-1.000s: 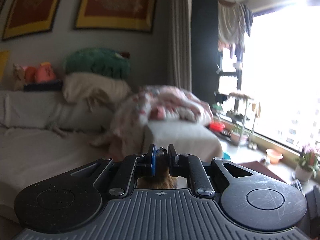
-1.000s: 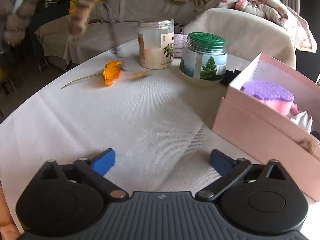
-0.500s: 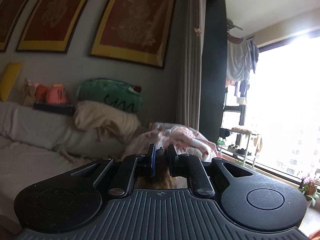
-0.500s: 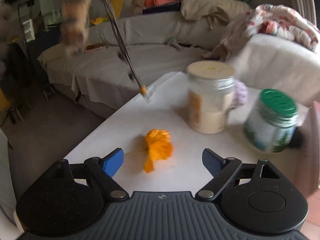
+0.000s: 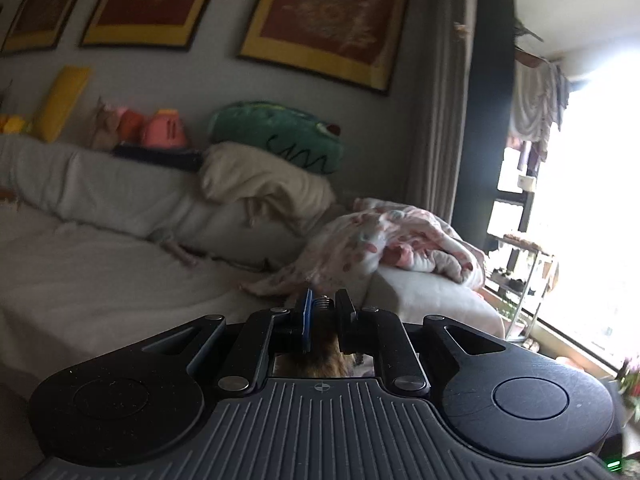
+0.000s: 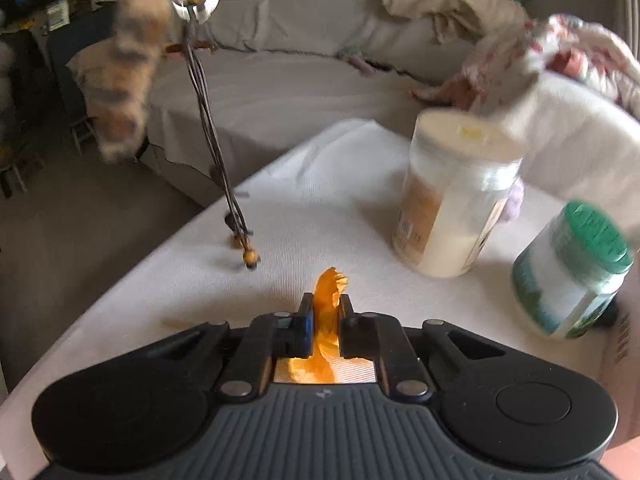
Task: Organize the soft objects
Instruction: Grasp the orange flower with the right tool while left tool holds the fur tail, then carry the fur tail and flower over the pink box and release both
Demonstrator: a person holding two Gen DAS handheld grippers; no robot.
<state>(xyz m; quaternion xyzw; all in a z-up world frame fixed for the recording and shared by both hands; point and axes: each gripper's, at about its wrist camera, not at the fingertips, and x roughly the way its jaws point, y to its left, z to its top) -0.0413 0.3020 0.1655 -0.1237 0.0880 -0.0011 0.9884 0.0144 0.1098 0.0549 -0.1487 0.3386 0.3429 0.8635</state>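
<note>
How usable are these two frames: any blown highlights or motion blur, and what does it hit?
Left wrist view: the window is blown out white, the sofa side dim and slightly soft. Right wrist view: motion blur smears the white-lidded jar, green-lidded jar and hanging furry toy; the orange flower between the fingers stays fairly sharp.

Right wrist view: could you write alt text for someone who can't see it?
The right gripper is shut on an orange fabric flower above a white-clothed table. A white-lidded clear jar and a green-lidded jar stand to the right; a furry brown toy with cords dangles at upper left.
</note>
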